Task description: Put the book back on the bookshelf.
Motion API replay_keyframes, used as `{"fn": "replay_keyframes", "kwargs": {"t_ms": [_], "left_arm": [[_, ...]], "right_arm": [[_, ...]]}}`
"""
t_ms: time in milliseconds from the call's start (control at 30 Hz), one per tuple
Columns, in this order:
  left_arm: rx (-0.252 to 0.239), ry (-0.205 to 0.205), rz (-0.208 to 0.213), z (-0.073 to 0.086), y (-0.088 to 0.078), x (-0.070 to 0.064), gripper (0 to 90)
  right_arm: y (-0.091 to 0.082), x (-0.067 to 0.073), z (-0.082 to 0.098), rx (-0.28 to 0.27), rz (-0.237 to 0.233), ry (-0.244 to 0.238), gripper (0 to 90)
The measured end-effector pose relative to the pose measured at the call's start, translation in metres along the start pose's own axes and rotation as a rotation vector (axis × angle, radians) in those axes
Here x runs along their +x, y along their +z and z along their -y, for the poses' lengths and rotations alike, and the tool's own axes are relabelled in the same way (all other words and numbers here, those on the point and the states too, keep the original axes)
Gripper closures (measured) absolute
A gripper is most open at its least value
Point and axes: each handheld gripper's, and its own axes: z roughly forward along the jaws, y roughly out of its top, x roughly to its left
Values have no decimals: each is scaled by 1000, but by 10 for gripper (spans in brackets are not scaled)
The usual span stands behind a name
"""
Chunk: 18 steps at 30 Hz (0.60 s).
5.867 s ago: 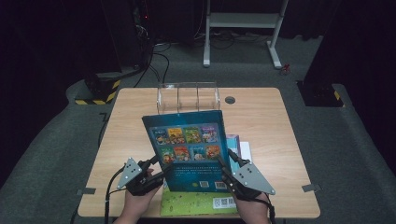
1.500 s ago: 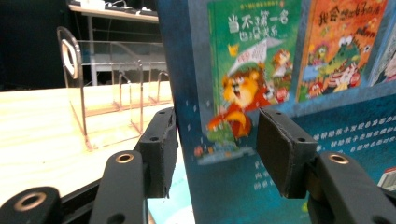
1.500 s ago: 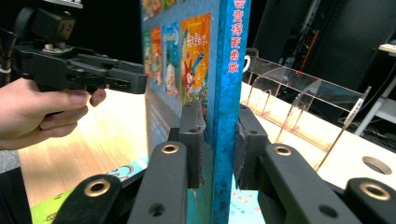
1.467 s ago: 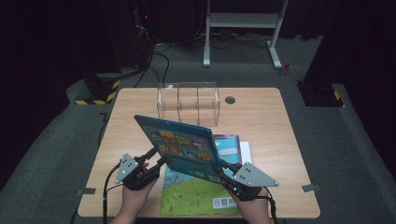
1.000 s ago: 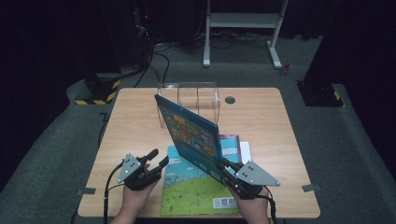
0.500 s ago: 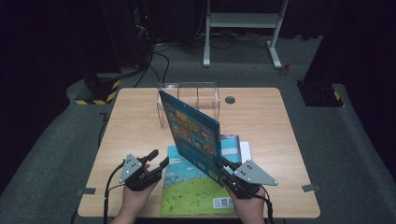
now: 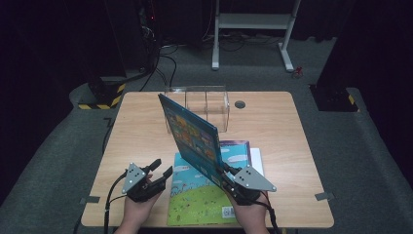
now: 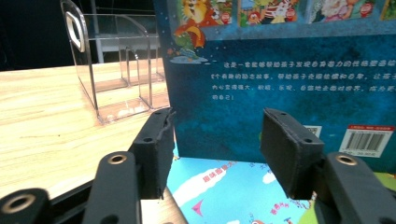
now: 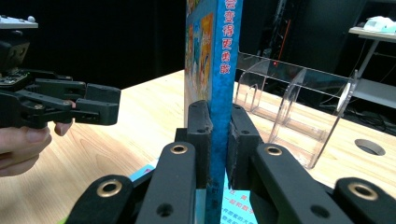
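A blue picture book (image 7: 192,134) stands upright above the table, slanted back toward the clear acrylic holder (image 7: 199,105). My right gripper (image 7: 229,176) is shut on its lower edge; in the right gripper view the pads clamp the book's spine (image 9: 218,126). My left gripper (image 7: 160,171) rests low at the left, open, with nothing between its jaws. In the left gripper view (image 8: 215,135) the blue book's back cover (image 8: 289,70) stands just beyond the jaws, apart from them.
A green and blue book (image 7: 199,204) lies flat near the front edge, another book (image 7: 238,151) behind it. The acrylic holder (image 8: 116,79) has upright dividers. A round cable hole (image 7: 239,104) sits at the back right of the wooden table (image 7: 136,131).
The blue book has swung from lying tilted over the table to standing nearly edge-on. The left gripper has come off it and sits apart at the left.
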Motion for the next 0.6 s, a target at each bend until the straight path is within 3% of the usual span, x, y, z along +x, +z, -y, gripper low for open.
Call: {"fn": "replay_keyframes", "kwargs": {"t_ms": [600], "left_arm": [[22, -9, -28, 6, -10, 5, 427]], "right_arm": [[20, 8, 0, 2, 3, 7, 822]]}}
